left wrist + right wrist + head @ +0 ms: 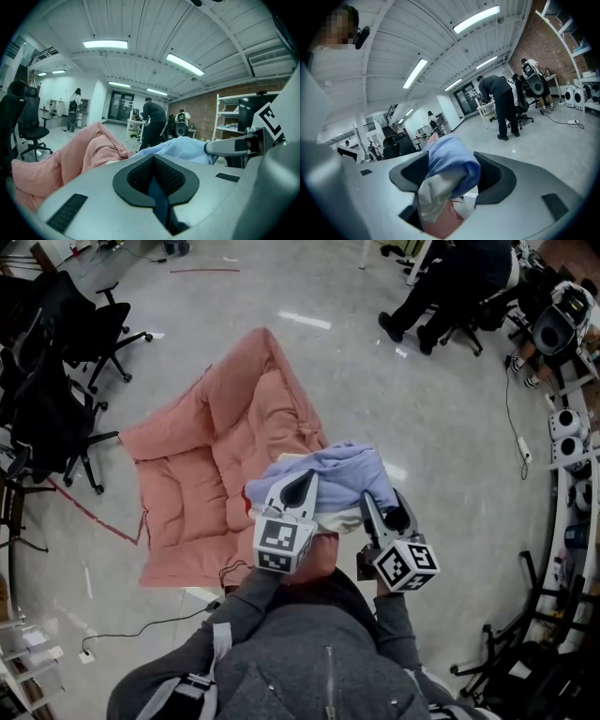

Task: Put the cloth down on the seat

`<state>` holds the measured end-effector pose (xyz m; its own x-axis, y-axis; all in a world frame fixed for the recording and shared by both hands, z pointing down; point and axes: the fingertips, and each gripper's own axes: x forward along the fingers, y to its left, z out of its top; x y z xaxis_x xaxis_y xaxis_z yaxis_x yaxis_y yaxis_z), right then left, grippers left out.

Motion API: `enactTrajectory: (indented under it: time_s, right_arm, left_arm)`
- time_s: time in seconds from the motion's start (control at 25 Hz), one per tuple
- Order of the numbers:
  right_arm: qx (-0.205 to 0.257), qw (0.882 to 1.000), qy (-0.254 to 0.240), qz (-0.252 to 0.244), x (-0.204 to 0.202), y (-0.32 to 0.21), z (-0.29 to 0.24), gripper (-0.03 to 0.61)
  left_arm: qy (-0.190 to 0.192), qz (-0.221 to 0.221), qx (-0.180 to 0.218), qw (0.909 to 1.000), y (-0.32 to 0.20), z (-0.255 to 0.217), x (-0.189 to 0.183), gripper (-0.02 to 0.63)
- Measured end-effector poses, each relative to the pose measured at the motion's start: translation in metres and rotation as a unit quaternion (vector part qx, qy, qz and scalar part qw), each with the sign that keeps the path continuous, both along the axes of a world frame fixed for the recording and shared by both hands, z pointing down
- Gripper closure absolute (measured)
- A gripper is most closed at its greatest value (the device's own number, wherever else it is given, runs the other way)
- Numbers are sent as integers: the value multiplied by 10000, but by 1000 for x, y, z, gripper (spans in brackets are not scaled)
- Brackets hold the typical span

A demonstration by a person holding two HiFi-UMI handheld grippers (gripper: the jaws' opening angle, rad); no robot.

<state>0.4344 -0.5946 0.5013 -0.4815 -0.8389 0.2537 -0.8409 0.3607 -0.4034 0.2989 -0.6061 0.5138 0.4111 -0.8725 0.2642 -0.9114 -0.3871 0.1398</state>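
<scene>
A light blue cloth (328,474) lies bunched on the near right corner of a pink cushioned seat (187,474) spread on the floor. My left gripper (302,486) is at the cloth's left edge. In the left gripper view its jaws (154,165) are shut on a thin fold of the cloth, and the rest of the cloth (183,147) lies ahead beside the seat (79,154). My right gripper (384,512) is at the cloth's right edge. Its jaws (449,159) stand wide open around a hump of cloth (454,176), with a gap at the right pad.
Black office chairs (56,362) stand left of the seat. People sit and stand at desks at the far right (450,287). White equipment (567,437) lines the right edge. A black cable (141,624) runs over the floor at the near left.
</scene>
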Motion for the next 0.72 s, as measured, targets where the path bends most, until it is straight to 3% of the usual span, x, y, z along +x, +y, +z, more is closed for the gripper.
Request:
enactTrajectory:
  time_s: [0.72]
  right_arm:
    - [528,9935,235,976,4,31,-36,324]
  left_arm:
    - [167,444,120,9988,17,-25,-20,607]
